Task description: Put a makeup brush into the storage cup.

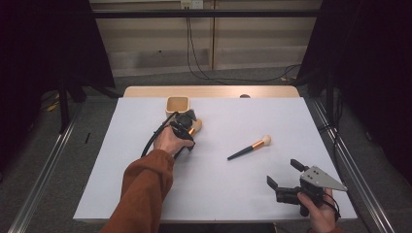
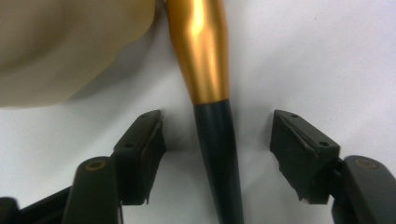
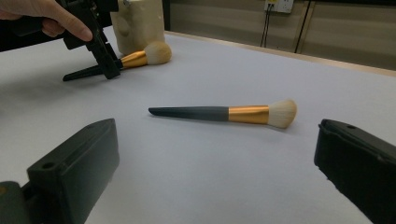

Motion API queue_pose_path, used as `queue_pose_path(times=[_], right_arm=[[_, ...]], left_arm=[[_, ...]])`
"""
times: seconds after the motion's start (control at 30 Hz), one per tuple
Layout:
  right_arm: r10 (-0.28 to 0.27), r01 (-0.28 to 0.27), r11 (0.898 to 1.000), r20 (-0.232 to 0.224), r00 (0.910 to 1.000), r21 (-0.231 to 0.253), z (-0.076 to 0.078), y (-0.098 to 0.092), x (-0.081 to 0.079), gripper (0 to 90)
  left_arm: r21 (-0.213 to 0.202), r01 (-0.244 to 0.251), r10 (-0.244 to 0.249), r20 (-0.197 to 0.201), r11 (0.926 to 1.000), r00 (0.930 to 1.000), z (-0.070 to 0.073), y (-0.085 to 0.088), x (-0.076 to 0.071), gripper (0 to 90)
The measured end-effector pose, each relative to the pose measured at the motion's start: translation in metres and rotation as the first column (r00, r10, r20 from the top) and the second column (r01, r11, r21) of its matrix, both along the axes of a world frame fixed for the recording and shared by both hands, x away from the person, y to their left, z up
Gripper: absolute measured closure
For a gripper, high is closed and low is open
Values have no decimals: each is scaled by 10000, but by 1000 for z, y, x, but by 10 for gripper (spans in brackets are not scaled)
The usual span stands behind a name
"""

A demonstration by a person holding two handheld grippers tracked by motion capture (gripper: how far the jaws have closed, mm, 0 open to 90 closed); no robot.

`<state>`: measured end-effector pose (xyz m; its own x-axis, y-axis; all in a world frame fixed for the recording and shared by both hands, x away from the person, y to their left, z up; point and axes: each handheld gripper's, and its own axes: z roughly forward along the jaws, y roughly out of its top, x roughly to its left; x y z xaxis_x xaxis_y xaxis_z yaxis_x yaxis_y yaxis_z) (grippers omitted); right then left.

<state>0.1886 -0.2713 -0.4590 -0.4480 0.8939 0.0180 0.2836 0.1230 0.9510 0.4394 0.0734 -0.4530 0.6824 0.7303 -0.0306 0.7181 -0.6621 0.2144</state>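
Observation:
A makeup brush (image 2: 201, 56) with a black handle and a gold ferrule lies on the white table beside a small wooden cup (image 1: 177, 104). My left gripper (image 1: 187, 124) points down over its handle. The jaws straddle the handle with a gap on each side, so the gripper is open. In the right gripper view this brush (image 3: 135, 59) rests beside the cup (image 3: 137, 23), with the left gripper (image 3: 105, 65) on it. A second, similar brush (image 1: 250, 148) lies at mid-table, bristles to the right. My right gripper (image 1: 282, 174) hovers open near the front right corner, facing that brush (image 3: 219, 113).
The white sheet (image 1: 218, 184) covers the table; a strip of bare wood (image 1: 214, 91) runs along its far edge. Metal rails (image 1: 39, 179) flank the table on the floor. Cables hang down the back wall (image 1: 192, 43).

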Motion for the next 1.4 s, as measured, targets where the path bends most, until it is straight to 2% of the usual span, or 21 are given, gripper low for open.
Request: queue_pose_path(times=[0.07,0.37,0.5,0.63,0.87,1.0,1.27,1.4], right_arm=[[-10,10,10000,-13,10000,-20,0,0,0,0],[4,-4,10000,-54,10000,-55,0,1,0,0],[6,-6,10000,-61,10000,-68,0,1,0,0],[12,-12,10000,-59,10000,-71,0,1,0,0],[6,-7,10000,-60,10000,-91,-1,1,-1,0],[6,-7,10000,-66,10000,-74,-1,0,-1,0],[-11,10,10000,-67,10000,-93,-1,0,-1,0],[-14,14,10000,-68,10000,-88,-1,0,-1,0]], left_arm=[[40,-30,29,33,10000,10000,1,0,0,435],[58,-92,93,-87,9999,9999,3,0,1,586],[47,-85,86,-63,10000,9999,3,0,1,624],[-31,-53,52,-66,10000,10000,4,1,1,717],[-66,43,-44,-83,10000,10000,4,2,1,743],[-262,103,-104,-5,9996,9999,4,5,0,748],[-318,239,-235,124,9992,9996,4,7,-2,749],[-495,190,-183,145,9986,9997,5,10,-3,749]])
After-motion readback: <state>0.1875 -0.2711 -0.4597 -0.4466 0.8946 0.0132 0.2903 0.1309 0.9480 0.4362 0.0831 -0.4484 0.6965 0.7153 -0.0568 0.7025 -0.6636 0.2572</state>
